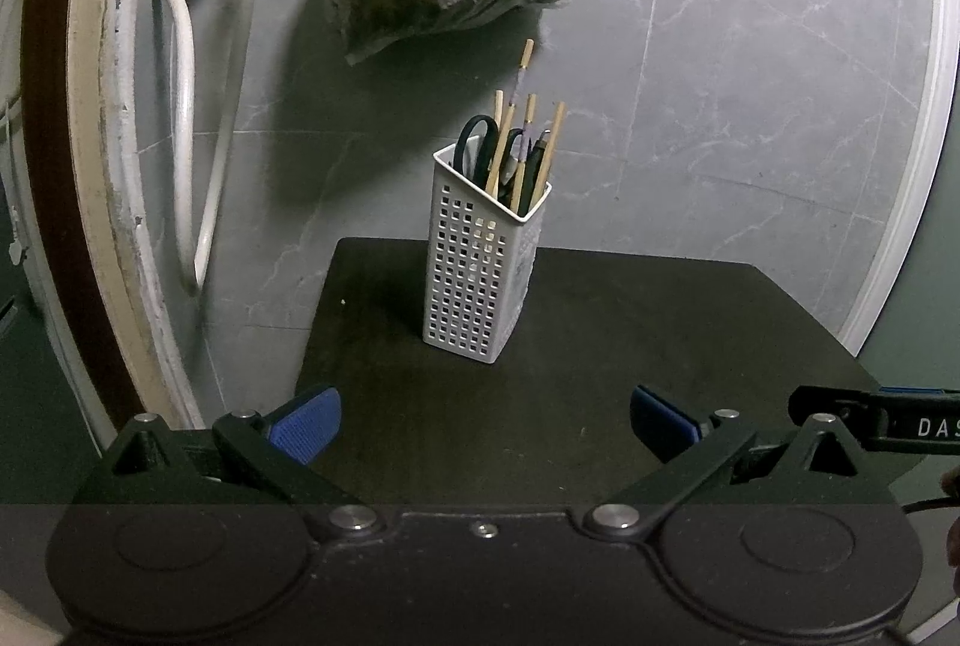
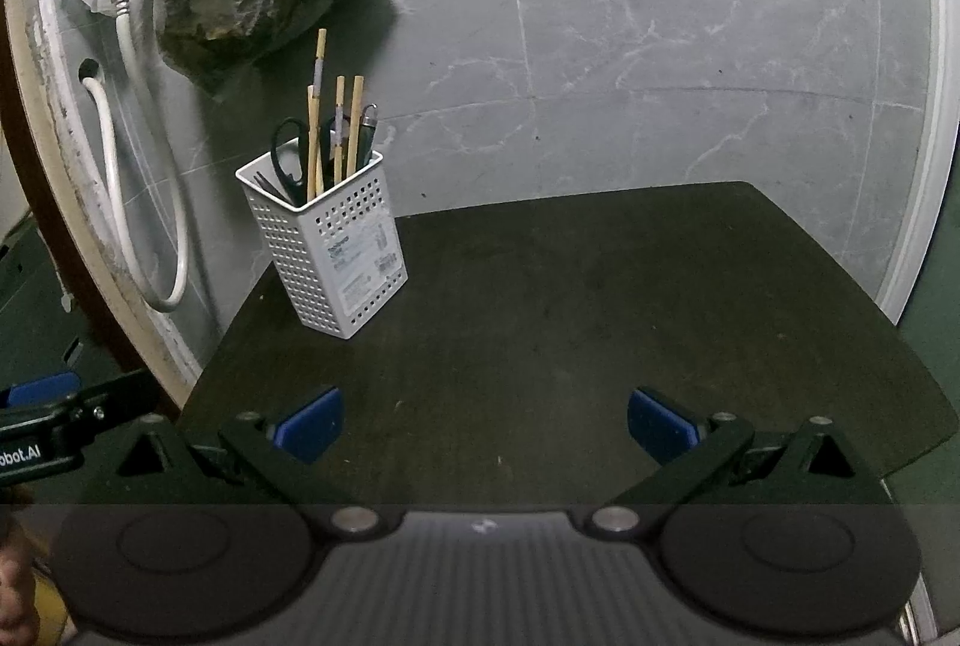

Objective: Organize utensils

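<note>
A white perforated utensil holder (image 1: 480, 265) with chopsticks (image 1: 552, 147) and black scissors (image 1: 474, 144) stands centre frame on the dark counter (image 1: 660, 334). Left claw (image 1: 485, 427) and right claw (image 2: 485, 427) both gape wide, empty.

I see a dark table (image 1: 630, 346) filling the lower centre of both views. One white perforated holder (image 1: 480, 268) stands upright directly on it, toward the far left edge. Surface shows faint specks.
</note>
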The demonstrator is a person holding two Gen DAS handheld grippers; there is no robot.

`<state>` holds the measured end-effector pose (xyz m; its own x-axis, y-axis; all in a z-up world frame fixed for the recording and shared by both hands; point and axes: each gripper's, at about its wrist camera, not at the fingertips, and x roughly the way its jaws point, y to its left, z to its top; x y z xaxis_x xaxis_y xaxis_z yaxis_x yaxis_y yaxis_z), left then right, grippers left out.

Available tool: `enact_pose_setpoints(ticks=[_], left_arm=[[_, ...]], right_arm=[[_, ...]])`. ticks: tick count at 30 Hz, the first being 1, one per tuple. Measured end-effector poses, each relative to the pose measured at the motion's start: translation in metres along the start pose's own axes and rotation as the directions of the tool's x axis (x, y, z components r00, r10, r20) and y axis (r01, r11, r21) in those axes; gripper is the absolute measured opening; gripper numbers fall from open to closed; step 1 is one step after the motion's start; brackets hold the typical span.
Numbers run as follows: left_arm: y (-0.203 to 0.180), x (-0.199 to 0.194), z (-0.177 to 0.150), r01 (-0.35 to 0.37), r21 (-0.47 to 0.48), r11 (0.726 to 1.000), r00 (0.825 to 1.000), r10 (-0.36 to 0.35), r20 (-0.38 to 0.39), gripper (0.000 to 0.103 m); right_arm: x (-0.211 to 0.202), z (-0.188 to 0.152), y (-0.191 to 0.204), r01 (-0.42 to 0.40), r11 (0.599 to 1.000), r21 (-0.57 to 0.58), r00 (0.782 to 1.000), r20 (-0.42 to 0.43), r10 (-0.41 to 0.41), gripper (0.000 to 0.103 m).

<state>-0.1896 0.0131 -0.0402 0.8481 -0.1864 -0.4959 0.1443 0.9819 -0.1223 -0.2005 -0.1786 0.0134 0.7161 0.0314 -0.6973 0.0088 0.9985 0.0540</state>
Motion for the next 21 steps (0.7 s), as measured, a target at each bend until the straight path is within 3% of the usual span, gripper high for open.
enact_pose_setpoints(ticks=[21], left_arm=[[-0.0032, 0.0040, 0.0007, -0.002, 0.005, 1.000, 1.000, 0.002, -0.014, 0.102]], right_arm=[[0.0027, 0.0003, -0.0078, 0.002, 1.000, 0.011, 1.000, -0.012, -0.001, 0.103]])
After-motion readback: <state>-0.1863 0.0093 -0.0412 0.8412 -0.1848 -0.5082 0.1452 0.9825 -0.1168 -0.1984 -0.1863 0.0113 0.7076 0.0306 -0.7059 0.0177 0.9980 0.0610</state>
